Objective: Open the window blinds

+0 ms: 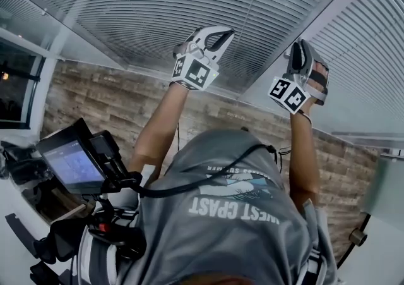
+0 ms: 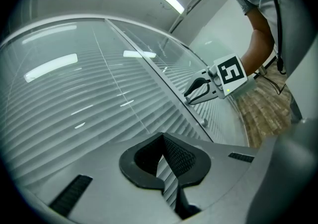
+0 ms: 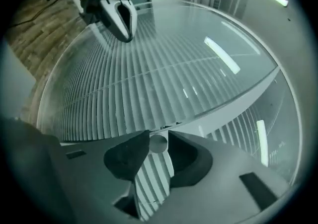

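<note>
Closed white slatted blinds (image 1: pixel 158 12) fill the window panes, split by a white frame bar (image 1: pixel 341 6). My right gripper (image 1: pixel 303 47) is raised against that bar. In the right gripper view its jaws (image 3: pixel 158 141) sit closed on a small round knob (image 3: pixel 158 144) at the edge of the blinds (image 3: pixel 149 79). My left gripper (image 1: pixel 228 34) is held up in front of the slats to the left. Its jaws (image 2: pixel 162 141) are shut with their tips together and nothing between them. Each gripper sees the other: the right gripper (image 2: pixel 188 100) and the left gripper (image 3: pixel 124 32).
A second small knob (image 2: pixel 202 121) sits lower on the frame bar (image 2: pixel 164 79). A wood-look surface (image 1: pixel 107 100) runs below the window. A device with a lit screen (image 1: pixel 72 163) and a black cable (image 1: pixel 208 179) hang at the person's chest. Ceiling lights reflect in the glass.
</note>
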The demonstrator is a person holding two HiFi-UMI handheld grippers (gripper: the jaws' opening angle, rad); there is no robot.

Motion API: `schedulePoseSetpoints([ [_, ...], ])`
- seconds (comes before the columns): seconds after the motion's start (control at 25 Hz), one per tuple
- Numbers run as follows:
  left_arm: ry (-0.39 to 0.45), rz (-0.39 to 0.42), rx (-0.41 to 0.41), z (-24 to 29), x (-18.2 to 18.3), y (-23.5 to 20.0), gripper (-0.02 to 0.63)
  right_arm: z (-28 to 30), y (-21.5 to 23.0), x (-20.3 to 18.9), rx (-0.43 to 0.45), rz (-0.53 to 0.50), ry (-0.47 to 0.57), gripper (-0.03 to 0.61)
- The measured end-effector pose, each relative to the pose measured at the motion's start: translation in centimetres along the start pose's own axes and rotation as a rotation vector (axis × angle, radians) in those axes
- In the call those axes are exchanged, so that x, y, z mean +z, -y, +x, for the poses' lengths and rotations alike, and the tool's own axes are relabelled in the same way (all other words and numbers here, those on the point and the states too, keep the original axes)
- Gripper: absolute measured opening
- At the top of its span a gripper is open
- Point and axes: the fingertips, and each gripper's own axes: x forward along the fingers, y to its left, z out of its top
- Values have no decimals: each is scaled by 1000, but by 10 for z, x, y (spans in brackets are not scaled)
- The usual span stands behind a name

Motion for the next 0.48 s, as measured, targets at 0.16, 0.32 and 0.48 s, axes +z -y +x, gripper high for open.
schedulePoseSetpoints([
  [0.16, -3, 3, 1, -2, -3, 0, 4, 1, -5, -1, 6, -16, -17, 104],
  [0.32, -8, -2, 6, -5, -8, 0, 3, 1, -10, -6, 38, -51, -36, 106],
  [0.48, -6, -6, 1, -5, -6, 2, 3, 5, -8, -10, 28, -103, -37, 106],
])
